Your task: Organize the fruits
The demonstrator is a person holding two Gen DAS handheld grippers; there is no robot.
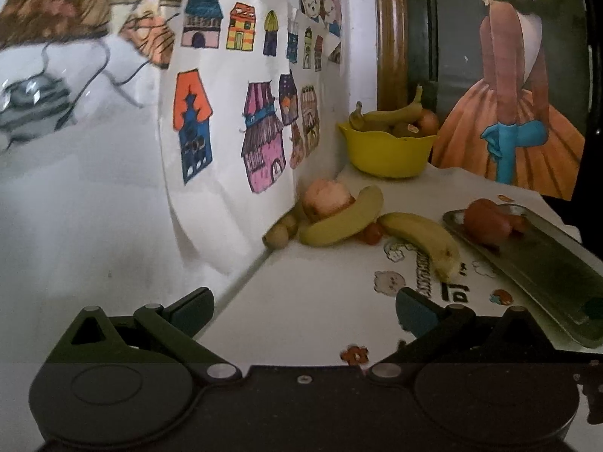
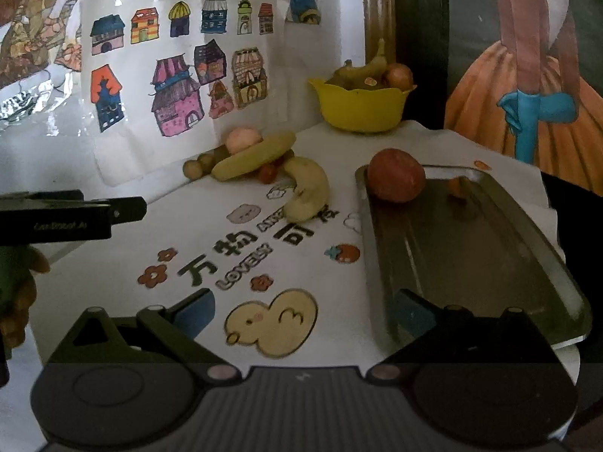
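A metal tray [image 2: 490, 248] lies at the right with a red apple [image 2: 395, 175] at its far end; both also show in the left wrist view, tray [image 1: 546, 263] and apple [image 1: 486, 222]. Two bananas [image 2: 307, 188] [image 2: 252, 156], a peach [image 2: 243, 139], small brown fruits [image 2: 194, 167] and a small red fruit [image 2: 267, 173] lie by the wall. A yellow bowl [image 2: 358, 107] holds bananas and round fruit at the back. My left gripper [image 1: 303, 310] is open and empty above the cloth. My right gripper [image 2: 303, 310] is open and empty near the tray's near end.
A printed white cloth [image 2: 226, 263] covers the table. The wall with house drawings [image 2: 169, 75] stands at the left, a framed painting [image 2: 527, 75] at the back right. The left gripper's body [image 2: 71, 218] shows at the left in the right wrist view.
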